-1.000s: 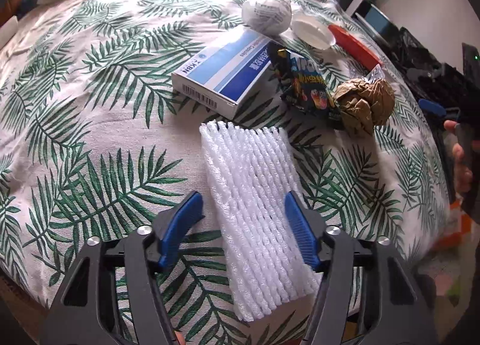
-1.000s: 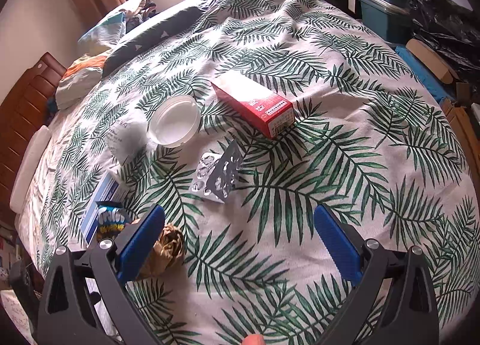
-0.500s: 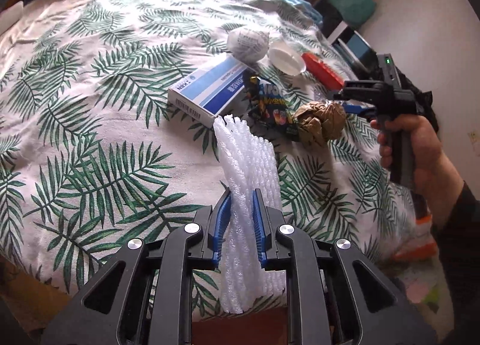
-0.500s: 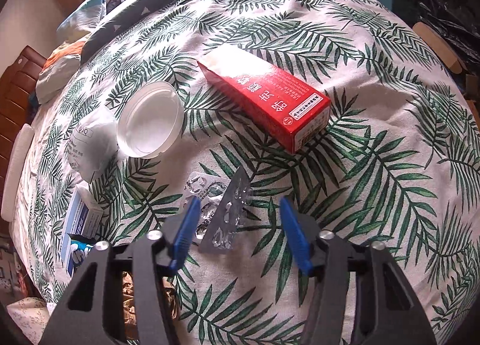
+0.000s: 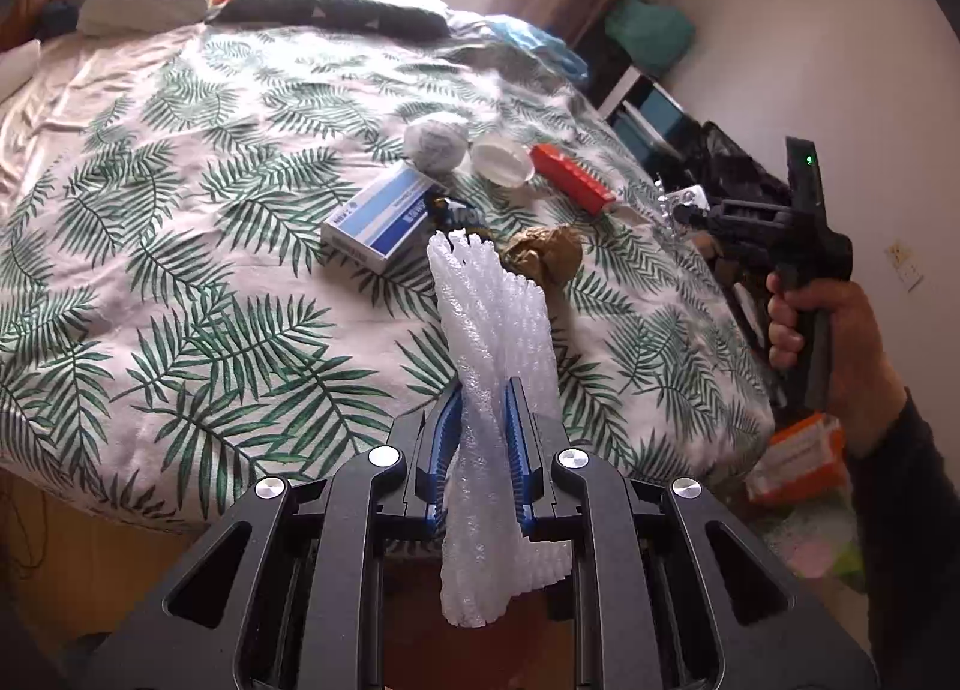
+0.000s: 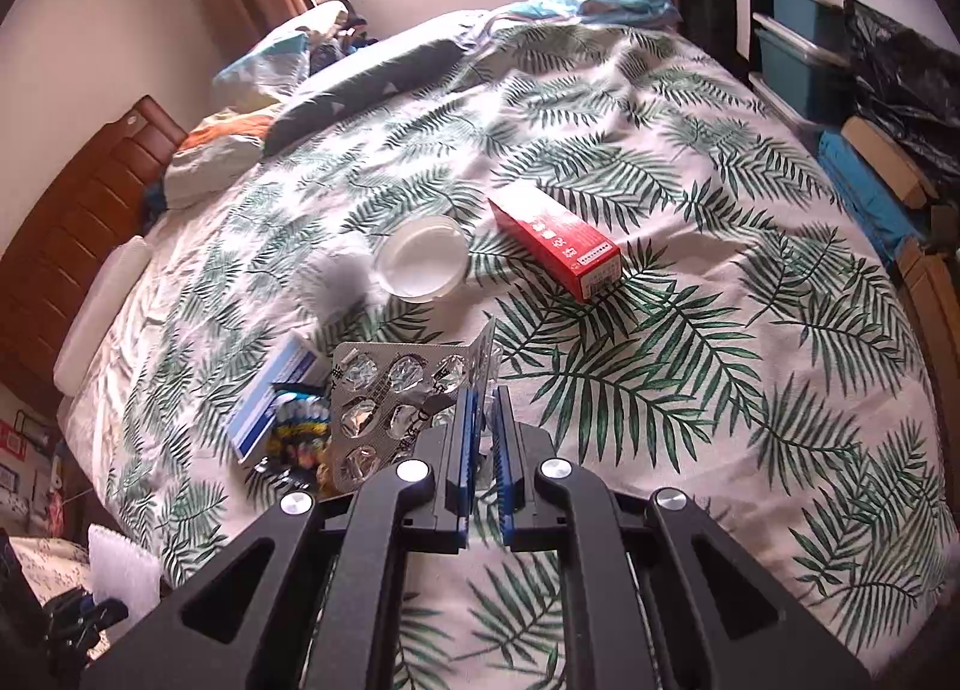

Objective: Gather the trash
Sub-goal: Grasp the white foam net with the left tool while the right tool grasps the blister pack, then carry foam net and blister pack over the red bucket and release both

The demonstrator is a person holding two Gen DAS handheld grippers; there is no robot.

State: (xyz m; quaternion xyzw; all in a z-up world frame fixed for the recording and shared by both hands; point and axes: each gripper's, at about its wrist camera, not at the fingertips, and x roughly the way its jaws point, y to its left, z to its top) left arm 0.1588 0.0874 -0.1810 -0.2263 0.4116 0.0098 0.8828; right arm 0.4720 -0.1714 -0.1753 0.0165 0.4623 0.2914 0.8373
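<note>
While both grippers hold trash above bed [image 5: 180, 282]: left gripper [image 5: 478, 420] fingers clamped on foam net [image 5: 492, 318]; right gripper [image 6: 485, 420] fingers pinching blister pack [image 6: 390, 396]. Step: carry-off. Next, likely: find bin, release; red box [image 6: 555, 243] remains, far right.

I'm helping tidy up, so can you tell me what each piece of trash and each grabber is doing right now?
left gripper: shut on the foam net
foam net: held, lifted off the bed
right gripper: shut on the blister pack
blister pack: held, pockets empty
red box: lying flat on the bed
blue box: lying flat
plastic lid: lying on the bed
brown paper ball: crumpled
</note>
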